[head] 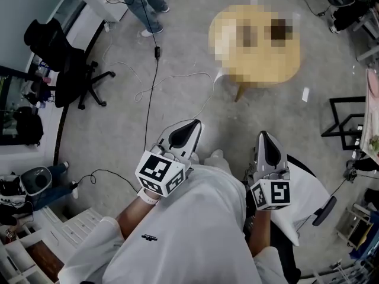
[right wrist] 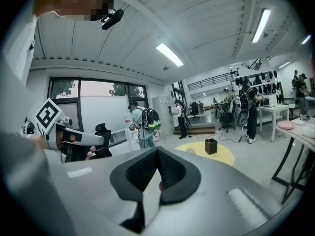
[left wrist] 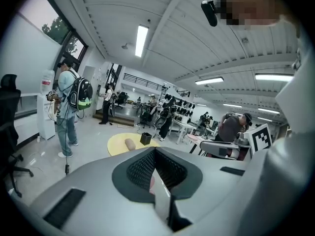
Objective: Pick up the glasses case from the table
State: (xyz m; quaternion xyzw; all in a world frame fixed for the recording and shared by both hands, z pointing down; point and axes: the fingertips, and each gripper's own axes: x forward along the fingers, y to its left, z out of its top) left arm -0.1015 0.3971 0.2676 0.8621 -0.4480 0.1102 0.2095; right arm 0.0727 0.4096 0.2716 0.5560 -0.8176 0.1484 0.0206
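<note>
The glasses case [left wrist: 130, 143] is a tan oblong lying on a low round yellow table [left wrist: 115, 146] some way ahead, next to a small black box [left wrist: 145, 138]. The right gripper view shows the same table [right wrist: 224, 156], the case [right wrist: 191, 151] and the box [right wrist: 211, 146]. In the head view a mosaic patch covers the tabletop. My left gripper [head: 192, 123] [left wrist: 154, 150] and right gripper [head: 262, 135] [right wrist: 157, 149] hang close to my body, far short of the table. Both have their jaws together with nothing between them.
A black office chair [head: 65, 64] stands at the left and cables [head: 155, 70] trail across the grey floor between me and the table. A person with a backpack [left wrist: 69, 109] stands left of the table. A black metal frame [head: 346, 123] is at the right, white shelving [head: 35, 241] at lower left.
</note>
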